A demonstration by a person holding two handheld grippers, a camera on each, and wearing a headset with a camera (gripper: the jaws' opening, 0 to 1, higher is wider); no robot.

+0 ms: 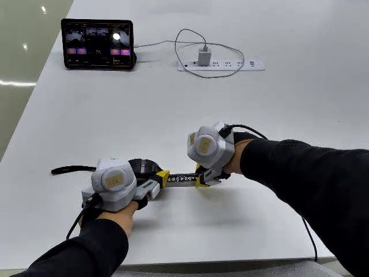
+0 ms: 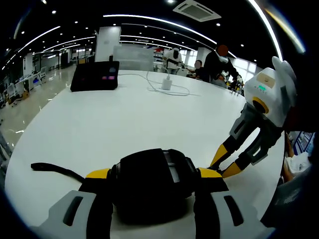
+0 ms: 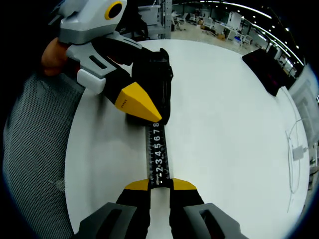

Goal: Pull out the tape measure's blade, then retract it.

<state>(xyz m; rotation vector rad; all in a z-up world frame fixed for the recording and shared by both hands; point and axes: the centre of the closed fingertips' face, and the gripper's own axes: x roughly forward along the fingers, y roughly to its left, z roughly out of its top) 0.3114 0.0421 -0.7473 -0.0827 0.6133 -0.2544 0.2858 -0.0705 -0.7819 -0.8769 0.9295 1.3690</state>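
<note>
**Tape measure (image 1: pixel 144 168) gripped at both ends near the front table edge**

Farthest left, the table (image 1: pixel 259 115) ends at a slanting edge with glossy floor beyond it. A black strap (image 1: pixel 72 169) trails from the tape measure toward that edge and lies flat on the surface. The left gripper (image 2: pixel 154 175) has its yellow-tipped jaws clamped on either side of the black case, which rests on the tabletop close to the front edge. A short length of blade (image 3: pixel 158 154) runs out of the case to the right, printed numbers facing up, low over the table. The right gripper (image 1: pixel 202 178) pinches the blade's free end between its closed jaws, and the two grippers sit near each other.

Nothing lies on the tabletop around the blade. At the far side, well apart from the work, a tablet (image 1: pixel 98 44) stands upright with its screen lit. A white cable (image 1: pixel 190 37) loops from it to a charger (image 1: pixel 204 56) plugged into a power strip (image 1: pixel 230 64). Wide bare tabletop stretches between those items and the grippers, and off to the right as well. The front edge passes just under both forearms, and a thin black lead (image 1: pixel 78 216) drops over it by the left sleeve. In the right gripper view, a grey mesh chair (image 3: pixel 35 149) sits just past that edge.
</note>
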